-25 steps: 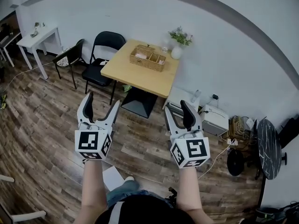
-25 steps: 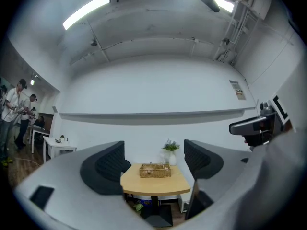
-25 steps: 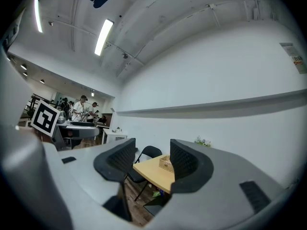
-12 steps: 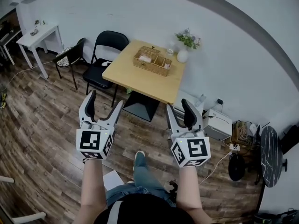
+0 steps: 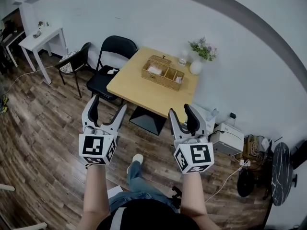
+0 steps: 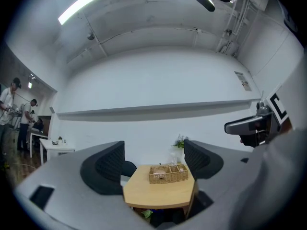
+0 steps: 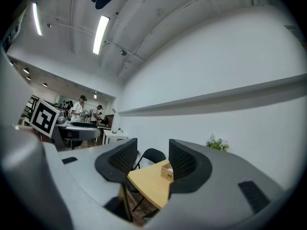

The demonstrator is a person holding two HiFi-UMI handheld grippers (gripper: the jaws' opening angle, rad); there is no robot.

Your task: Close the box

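Note:
A wicker box [image 5: 163,73] with its compartments showing stands at the far side of a light wooden table [image 5: 136,87], well ahead of both grippers. It also appears between the left jaws as the wicker box [image 6: 168,173] and, small, past the right jaws [image 7: 166,172]. My left gripper [image 5: 106,104] is held in the air over the floor, open and empty. My right gripper [image 5: 181,113] hangs level with it to the right; its jaws are closing with nothing between them. Neither touches the table.
Two black folding chairs [image 5: 112,56] [image 5: 74,61] stand at the table's left. A white vase with flowers [image 5: 197,63] sits by the box. A white side table [image 5: 43,35] is far left. White boxes [image 5: 225,138], cables and a dark round table [image 5: 280,166] crowd the right wall.
The table and box have drawn nearer and shifted right in the head view as the person steps forward. Both grippers keep their place in front; the right jaws look slightly narrower.

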